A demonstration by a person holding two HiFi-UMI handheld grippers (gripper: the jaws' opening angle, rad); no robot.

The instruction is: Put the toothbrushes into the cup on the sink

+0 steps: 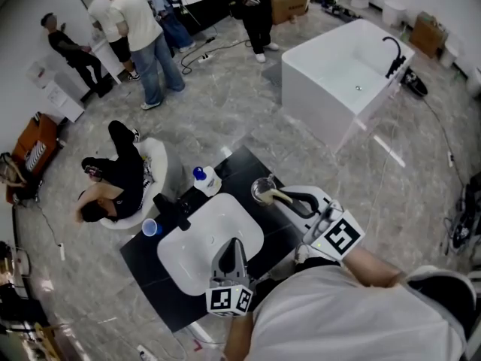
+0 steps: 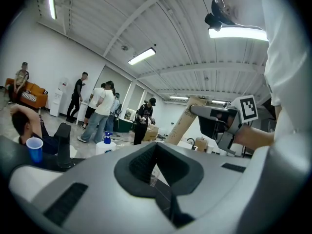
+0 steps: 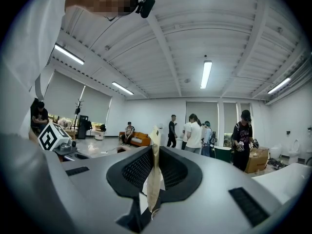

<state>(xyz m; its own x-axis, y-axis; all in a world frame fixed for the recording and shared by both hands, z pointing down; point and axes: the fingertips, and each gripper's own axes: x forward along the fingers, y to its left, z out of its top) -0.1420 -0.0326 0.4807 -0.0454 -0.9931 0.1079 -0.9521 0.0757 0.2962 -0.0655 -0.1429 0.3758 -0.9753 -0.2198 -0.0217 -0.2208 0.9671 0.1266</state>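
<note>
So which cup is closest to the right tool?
The clear cup, right by the right tool; the blue cup stands across the sink, at its left.

So the black rectangular bench (image 1: 147, 268) has a white rounded sink basin (image 1: 194, 235) set in it. Sitting on top: small blue plastic cup (image 1: 151, 228), black faucet (image 1: 173, 210), white blue-capped bottle (image 1: 204, 180), and a clear round cup (image 1: 261, 191) by the basin's far corner.

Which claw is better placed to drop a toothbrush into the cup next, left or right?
Right. The right claw is shut on a beige toothbrush whose tip reaches the cup. The left claw sits shut over the sink basin, with no toothbrush visible in it.
</note>
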